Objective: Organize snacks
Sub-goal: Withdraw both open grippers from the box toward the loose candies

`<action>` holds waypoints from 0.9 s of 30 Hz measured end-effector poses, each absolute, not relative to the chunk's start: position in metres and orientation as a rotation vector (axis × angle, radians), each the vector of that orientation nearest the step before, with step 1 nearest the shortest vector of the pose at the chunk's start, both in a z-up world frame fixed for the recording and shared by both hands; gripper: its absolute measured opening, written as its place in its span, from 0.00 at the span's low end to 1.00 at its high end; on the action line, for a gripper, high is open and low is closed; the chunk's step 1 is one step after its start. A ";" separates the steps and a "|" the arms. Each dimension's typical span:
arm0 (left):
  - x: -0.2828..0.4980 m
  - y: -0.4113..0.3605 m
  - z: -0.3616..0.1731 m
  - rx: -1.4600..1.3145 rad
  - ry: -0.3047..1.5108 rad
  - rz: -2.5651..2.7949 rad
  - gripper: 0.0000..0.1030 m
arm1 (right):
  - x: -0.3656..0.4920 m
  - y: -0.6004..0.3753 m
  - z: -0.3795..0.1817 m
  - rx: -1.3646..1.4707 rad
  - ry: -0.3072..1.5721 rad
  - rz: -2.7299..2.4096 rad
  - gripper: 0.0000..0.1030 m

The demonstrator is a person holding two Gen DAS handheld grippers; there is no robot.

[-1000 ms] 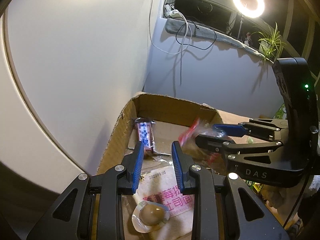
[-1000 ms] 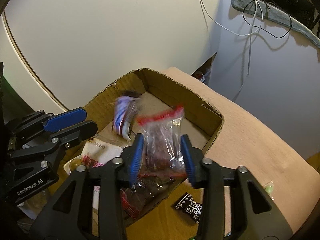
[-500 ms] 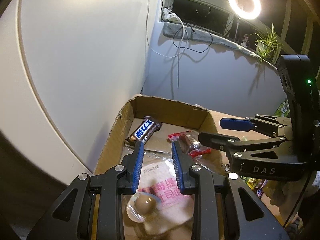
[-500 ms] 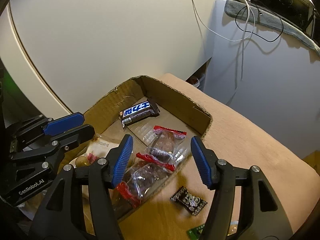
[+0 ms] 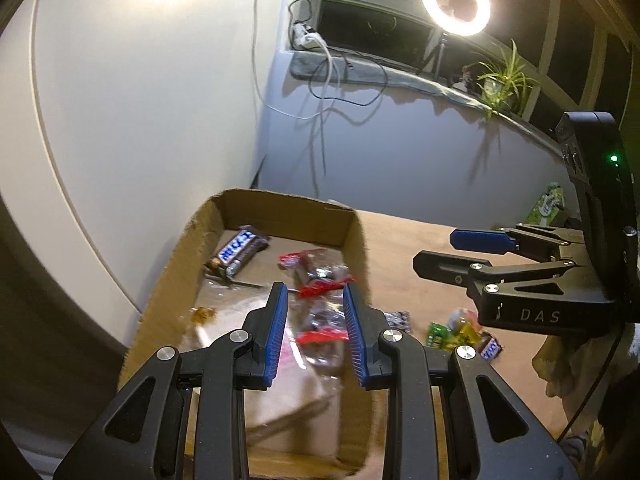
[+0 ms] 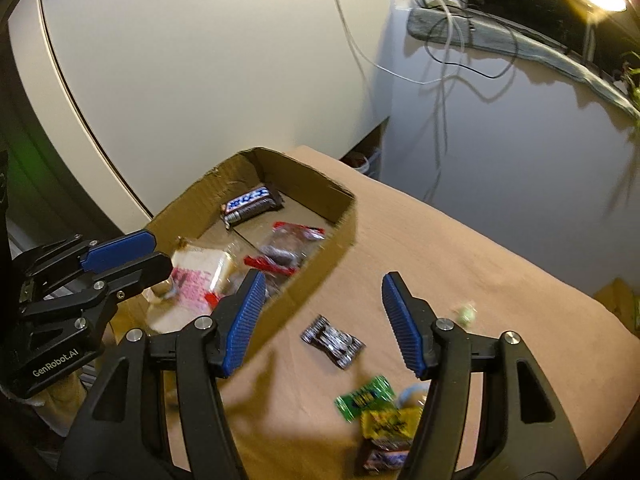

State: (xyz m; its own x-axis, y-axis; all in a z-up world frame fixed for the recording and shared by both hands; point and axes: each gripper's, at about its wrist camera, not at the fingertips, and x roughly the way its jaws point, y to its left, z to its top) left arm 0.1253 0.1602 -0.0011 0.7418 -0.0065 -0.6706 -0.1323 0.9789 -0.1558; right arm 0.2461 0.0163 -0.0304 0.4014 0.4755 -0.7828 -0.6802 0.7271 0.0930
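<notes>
Cardboard box (image 6: 328,268) sits on the desk (image 6: 460,264) as my landmark. Inside it: chocolate bar (image 6: 251,205) at the far end, clear red-sealed packets (image 6: 286,250) mid-box, pink-printed bread pack (image 6: 198,280) at the near end. My left tongs (image 5: 315,330) hang over the box, jaws parted, gripping nothing. My right tongs (image 6: 322,322) stand released just outside the box. Below them lies a dark wrapped candy (image 6: 333,341); more wrapped snacks (image 6: 376,412) nearer me.
</notes>
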 end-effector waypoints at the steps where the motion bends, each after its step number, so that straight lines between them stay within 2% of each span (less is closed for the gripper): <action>1: 0.124 0.155 -0.001 -0.196 0.733 0.063 0.26 | 0.245 0.011 -0.030 -0.256 0.895 0.735 0.62; 27: 0.123 0.056 -0.029 -0.157 0.829 -0.106 0.26 | 0.249 -0.126 -0.059 -0.185 0.983 0.591 0.62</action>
State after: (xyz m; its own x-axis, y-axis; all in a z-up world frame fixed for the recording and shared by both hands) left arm 0.1225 0.0562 -0.0287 0.6711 -0.1550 -0.7250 0.0322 0.9831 -0.1804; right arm 0.2488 -0.1258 -0.0592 0.4129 0.3854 -0.8252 -0.5477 0.8290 0.1131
